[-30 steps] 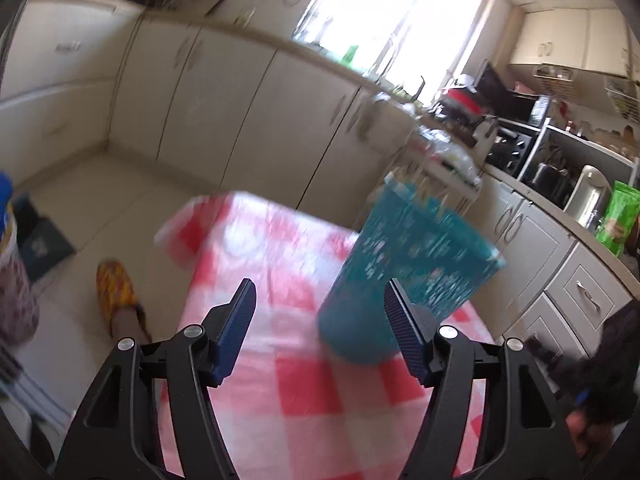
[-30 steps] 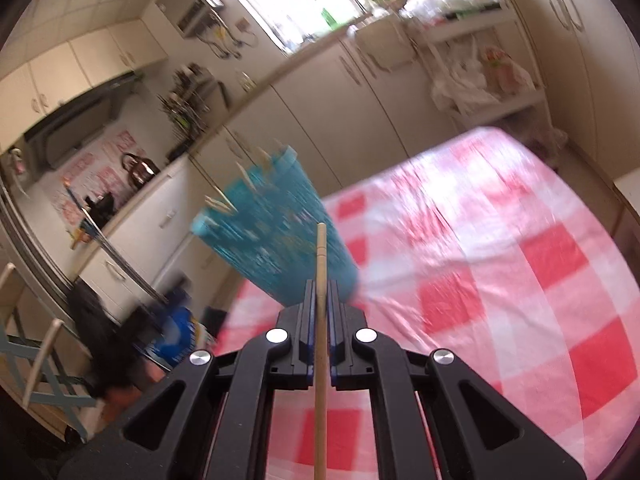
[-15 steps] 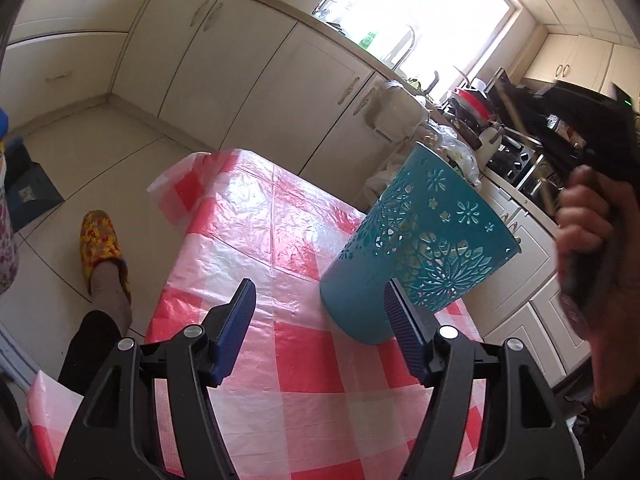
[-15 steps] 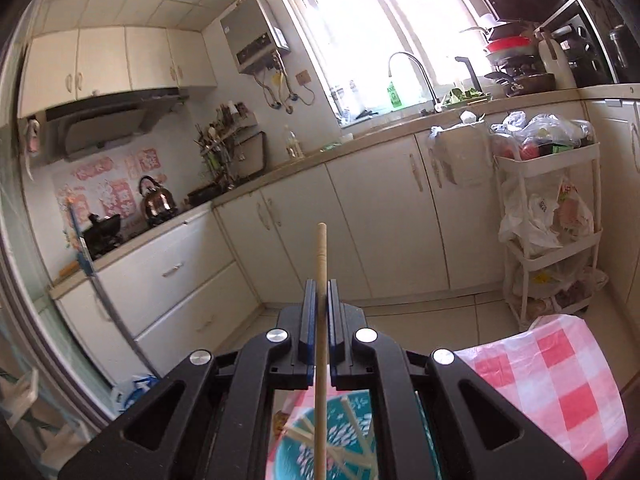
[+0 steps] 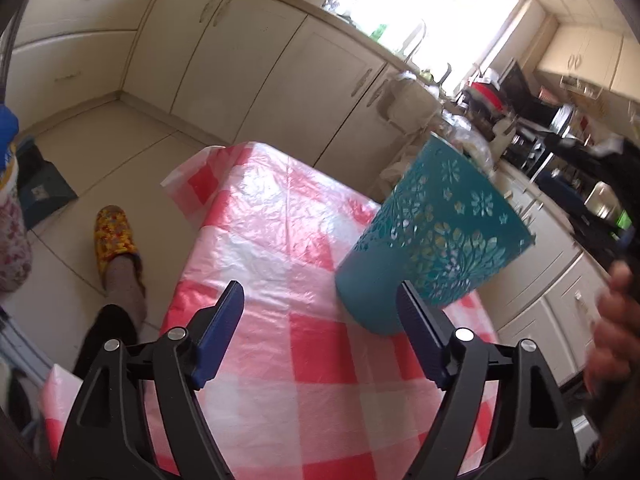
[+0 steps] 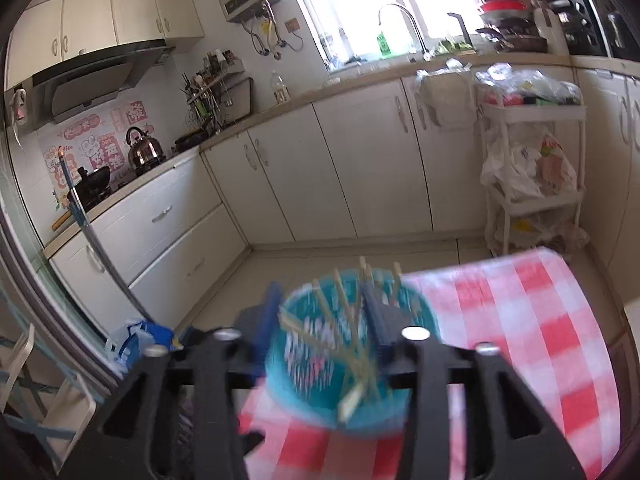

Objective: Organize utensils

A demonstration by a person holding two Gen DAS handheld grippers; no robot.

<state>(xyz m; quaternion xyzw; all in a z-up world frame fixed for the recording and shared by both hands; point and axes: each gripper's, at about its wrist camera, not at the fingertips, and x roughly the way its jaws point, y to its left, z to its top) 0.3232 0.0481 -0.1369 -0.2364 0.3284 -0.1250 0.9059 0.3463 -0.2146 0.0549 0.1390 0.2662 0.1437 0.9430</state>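
Dropping a chopstick cleanly means releasing right over the teal holder (image 6: pixel 352 364), which stands on the checked tabletop (image 5: pixel 280 248) with several chopsticks (image 6: pixel 352 332) inside. The right claw (image 6: pixel 320 312) has just been opening and, blurred as it is, seems empty. The left claw (image 5: pixel 320 320) is spread just beside the holder, having just widened, ready to steady it.

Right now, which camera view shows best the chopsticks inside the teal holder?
The right wrist view: it looks down into the teal holder, so the chopsticks inside show, though blurred. The left wrist view shows only the holder's patterned outside, no chopsticks.
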